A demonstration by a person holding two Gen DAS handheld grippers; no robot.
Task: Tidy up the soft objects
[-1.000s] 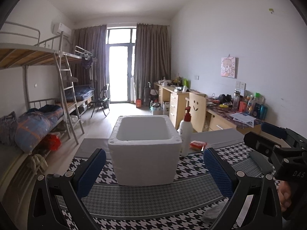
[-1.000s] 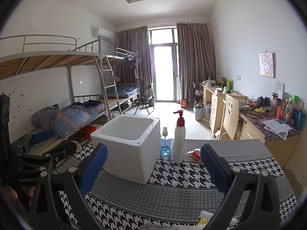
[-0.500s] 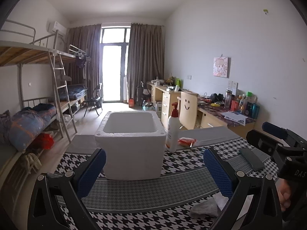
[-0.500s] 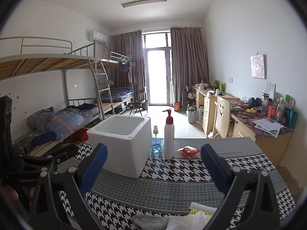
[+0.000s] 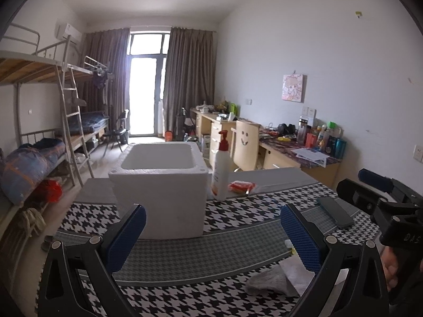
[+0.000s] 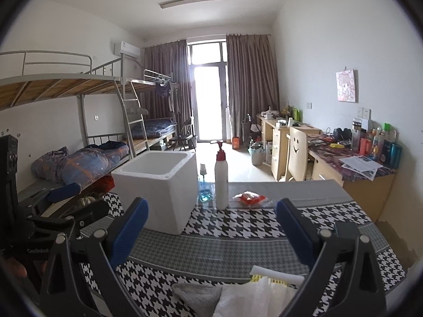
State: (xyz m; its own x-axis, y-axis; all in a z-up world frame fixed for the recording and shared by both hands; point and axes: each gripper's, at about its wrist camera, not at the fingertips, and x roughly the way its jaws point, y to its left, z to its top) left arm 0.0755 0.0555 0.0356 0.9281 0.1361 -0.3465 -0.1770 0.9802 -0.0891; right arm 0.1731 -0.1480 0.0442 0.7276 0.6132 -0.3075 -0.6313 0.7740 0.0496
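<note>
A white foam box stands open on the houndstooth table cloth; it also shows in the right wrist view. A grey cloth and a white soft piece lie near the table's front edge, below my left gripper's right finger. In the right wrist view the grey cloth and white piece lie just below my right gripper. My left gripper is open and empty. My right gripper is open and empty too.
A white pump bottle and a red packet stand right of the box. A small blue bottle sits behind it. A dark phone lies at the right. Bunk beds at left, desks at right.
Both grippers have pulled back and shifted right over the table. The box and bottle now look farther away and the cloths have come into view at the bottom.
</note>
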